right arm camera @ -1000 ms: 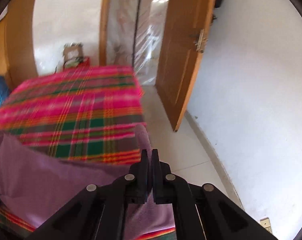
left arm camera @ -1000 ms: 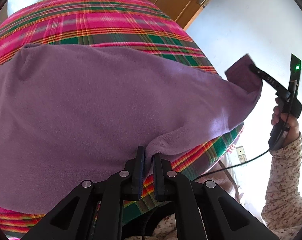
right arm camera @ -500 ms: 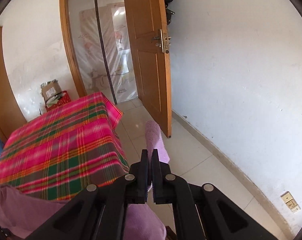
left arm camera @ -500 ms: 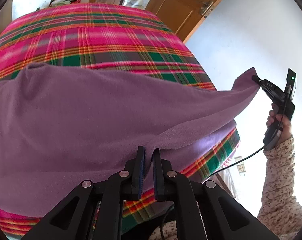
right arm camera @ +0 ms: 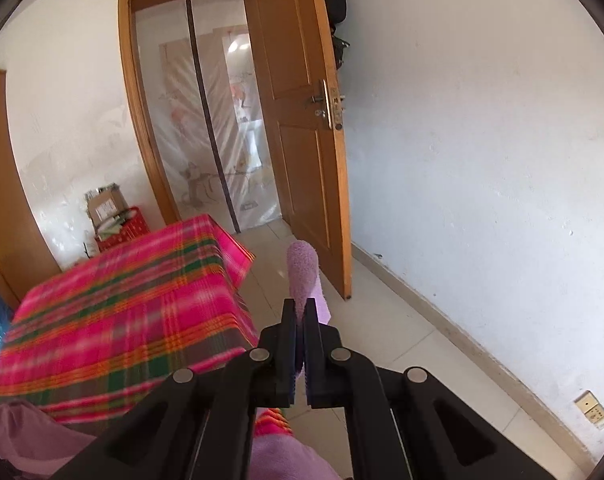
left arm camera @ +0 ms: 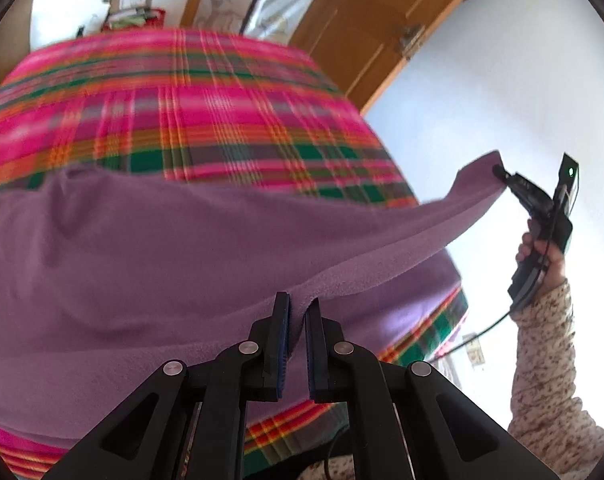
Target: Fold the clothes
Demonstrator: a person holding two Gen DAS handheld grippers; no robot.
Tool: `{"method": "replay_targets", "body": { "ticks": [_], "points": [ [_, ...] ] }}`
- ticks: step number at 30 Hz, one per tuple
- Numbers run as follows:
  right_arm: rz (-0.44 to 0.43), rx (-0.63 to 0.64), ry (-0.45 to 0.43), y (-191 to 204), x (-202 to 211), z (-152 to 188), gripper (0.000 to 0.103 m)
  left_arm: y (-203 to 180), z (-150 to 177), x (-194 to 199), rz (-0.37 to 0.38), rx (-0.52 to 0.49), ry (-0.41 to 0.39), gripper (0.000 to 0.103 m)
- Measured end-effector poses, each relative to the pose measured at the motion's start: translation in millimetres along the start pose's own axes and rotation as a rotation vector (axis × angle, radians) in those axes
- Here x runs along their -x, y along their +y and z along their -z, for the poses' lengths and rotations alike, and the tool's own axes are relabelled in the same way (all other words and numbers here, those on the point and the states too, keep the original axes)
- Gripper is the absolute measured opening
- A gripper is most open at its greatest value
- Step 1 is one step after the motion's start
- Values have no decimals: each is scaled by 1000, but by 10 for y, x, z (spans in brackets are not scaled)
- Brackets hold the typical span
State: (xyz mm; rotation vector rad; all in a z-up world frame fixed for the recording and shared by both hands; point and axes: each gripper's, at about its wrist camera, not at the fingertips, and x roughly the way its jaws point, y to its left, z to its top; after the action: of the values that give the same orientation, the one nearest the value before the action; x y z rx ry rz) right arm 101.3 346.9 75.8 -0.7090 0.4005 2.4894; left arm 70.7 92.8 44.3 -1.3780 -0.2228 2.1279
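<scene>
Two grippers, left gripper (left arm camera: 297,312) and right gripper (right arm camera: 300,312), each clamped on purple fleece garment (left arm camera: 142,248), plaid bedspread (left arm camera: 206,100) beneath

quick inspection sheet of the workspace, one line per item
surface: table under a pink plaid cloth
job's things: purple fleece spread over the near part, one edge lifted off the table
clutter: nothing seen on the table
grippers: left gripper shut on the fleece's near edge; right gripper shut on a corner, held out past the table side
cables: black cable hanging from the right gripper
surroundings: open wooden door, white wall, red basket and cardboard box beyond the table
</scene>
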Motion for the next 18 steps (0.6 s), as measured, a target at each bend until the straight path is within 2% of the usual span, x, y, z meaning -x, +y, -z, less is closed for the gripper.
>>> {"method": "replay_targets", "body": {
  "ticks": [5,18],
  "points": [
    [6,-66,60,-250,-89,274,3,-52,221,-211,-4,-39,93,6],
    [15,-215,173,-890,-81,1053,3,-65,385,-431,-43,-67,170,7]
  ]
}}
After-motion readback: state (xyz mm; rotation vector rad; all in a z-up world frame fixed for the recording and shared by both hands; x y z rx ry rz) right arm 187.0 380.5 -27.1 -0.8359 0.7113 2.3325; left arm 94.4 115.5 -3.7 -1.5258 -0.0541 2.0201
